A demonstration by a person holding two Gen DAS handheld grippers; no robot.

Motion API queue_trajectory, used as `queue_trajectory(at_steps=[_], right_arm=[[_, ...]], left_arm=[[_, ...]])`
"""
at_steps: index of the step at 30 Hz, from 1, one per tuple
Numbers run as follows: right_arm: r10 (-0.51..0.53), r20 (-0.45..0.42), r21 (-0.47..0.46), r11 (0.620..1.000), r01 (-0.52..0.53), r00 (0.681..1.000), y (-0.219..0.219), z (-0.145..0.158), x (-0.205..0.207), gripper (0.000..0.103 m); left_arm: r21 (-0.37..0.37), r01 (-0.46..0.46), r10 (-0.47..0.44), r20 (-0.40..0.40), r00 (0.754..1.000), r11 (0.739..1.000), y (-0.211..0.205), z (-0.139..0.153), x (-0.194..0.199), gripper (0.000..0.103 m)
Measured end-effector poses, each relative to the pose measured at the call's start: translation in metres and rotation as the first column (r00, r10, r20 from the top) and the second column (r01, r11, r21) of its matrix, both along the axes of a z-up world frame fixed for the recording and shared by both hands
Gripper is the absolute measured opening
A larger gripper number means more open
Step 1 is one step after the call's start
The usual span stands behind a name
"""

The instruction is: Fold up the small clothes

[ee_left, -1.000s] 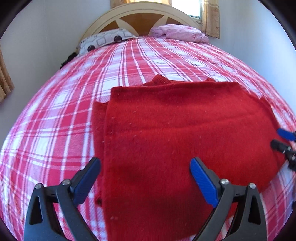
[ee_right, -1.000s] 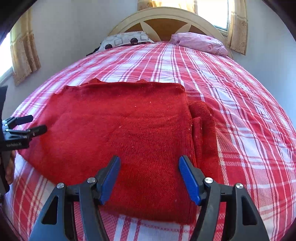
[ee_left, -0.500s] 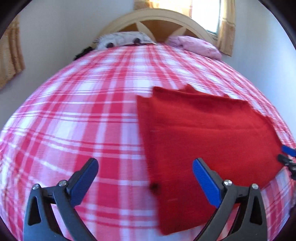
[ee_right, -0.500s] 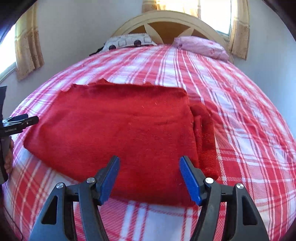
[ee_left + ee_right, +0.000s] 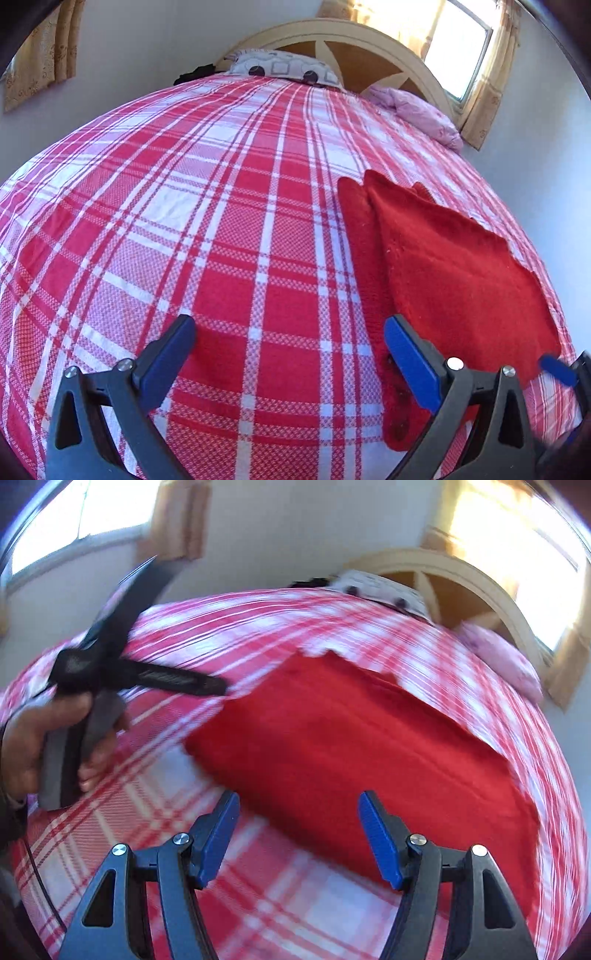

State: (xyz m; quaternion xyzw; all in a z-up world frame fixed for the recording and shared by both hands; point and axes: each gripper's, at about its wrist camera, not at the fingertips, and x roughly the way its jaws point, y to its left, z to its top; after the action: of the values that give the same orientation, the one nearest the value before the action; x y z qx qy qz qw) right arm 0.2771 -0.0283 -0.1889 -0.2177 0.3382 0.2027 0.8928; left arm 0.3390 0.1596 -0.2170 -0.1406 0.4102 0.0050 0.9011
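A folded red knitted garment (image 5: 450,273) lies flat on the red and white checked bedspread (image 5: 221,236). My left gripper (image 5: 288,350) is open and empty, low over the bare bedspread, with the garment's left edge by its right finger. My right gripper (image 5: 299,823) is open and empty, just short of the garment's near edge (image 5: 351,746). The right wrist view is blurred by motion. It shows the left gripper (image 5: 218,683) held in a hand at the left, beside the garment's left corner.
A cream wooden headboard (image 5: 354,40) stands at the far end. A patterned pillow (image 5: 284,66) and a pink pillow (image 5: 417,110) lie against it. Curtained windows (image 5: 465,44) are in the walls behind and to the left.
Both grippers have swung to the left. The garment has shifted to the right side of the left wrist view. The garment itself has not moved on the bed.
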Motion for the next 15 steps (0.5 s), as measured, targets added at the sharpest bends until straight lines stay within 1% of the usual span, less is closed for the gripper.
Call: queue_trajectory(at_steps=[1, 2, 4, 6, 7, 9, 10, 12, 14, 15], right_arm=[[0.028, 0.010, -0.028, 0.999, -0.027, 1.000, 0.013, -0.005, -0.005, 0.068], [0.077, 0.032, -0.078, 0.994, -0.074, 0.997, 0.035, -0.013, -0.011, 0.068], [0.091, 0.037, -0.096, 0.992, -0.087, 0.995, 0.043, -0.016, -0.013, 0.068], [0.116, 0.052, -0.136, 0.985, -0.108, 0.992, 0.059, -0.024, -0.015, 0.068], [0.118, 0.060, -0.158, 0.982, -0.107, 0.991, 0.065, -0.027, -0.013, 0.068], [0.105, 0.100, -0.225, 0.971, -0.081, 0.989, 0.077, -0.036, -0.006, 0.068], [0.090, 0.093, -0.243, 0.968, -0.065, 0.992, 0.081, -0.042, 0.000, 0.068], [0.077, 0.094, -0.227, 0.972, -0.054, 0.993, 0.081, -0.044, 0.006, 0.067], [0.067, 0.100, -0.220, 0.974, -0.044, 0.993, 0.081, -0.044, 0.008, 0.066], [0.065, 0.096, -0.212, 0.976, -0.043, 0.993, 0.080, -0.043, 0.009, 0.059]], left_arm=[[-0.020, 0.001, -0.001, 0.006, 1.000, 1.000, 0.003, 0.000, 0.000, 0.103], [-0.050, -0.002, 0.003, 0.012, 1.000, 0.999, 0.008, -0.001, -0.001, 0.103], [-0.120, -0.010, 0.013, 0.028, 1.000, 0.993, 0.018, -0.001, -0.003, 0.103], [-0.178, -0.019, 0.027, 0.045, 0.999, 0.984, 0.026, -0.002, -0.006, 0.103], [-0.198, -0.020, 0.031, 0.050, 0.998, 0.980, 0.028, -0.002, -0.007, 0.103], [-0.208, -0.019, 0.031, 0.053, 0.998, 0.978, 0.028, -0.002, -0.007, 0.103], [-0.208, -0.018, 0.030, 0.054, 0.998, 0.978, 0.027, -0.002, -0.007, 0.103], [-0.214, -0.017, 0.030, 0.057, 0.998, 0.977, 0.028, -0.002, -0.007, 0.103], [-0.238, -0.016, 0.032, 0.063, 0.997, 0.971, 0.031, -0.002, -0.009, 0.103], [-0.254, -0.017, 0.035, 0.068, 0.997, 0.967, 0.033, -0.003, -0.010, 0.103]])
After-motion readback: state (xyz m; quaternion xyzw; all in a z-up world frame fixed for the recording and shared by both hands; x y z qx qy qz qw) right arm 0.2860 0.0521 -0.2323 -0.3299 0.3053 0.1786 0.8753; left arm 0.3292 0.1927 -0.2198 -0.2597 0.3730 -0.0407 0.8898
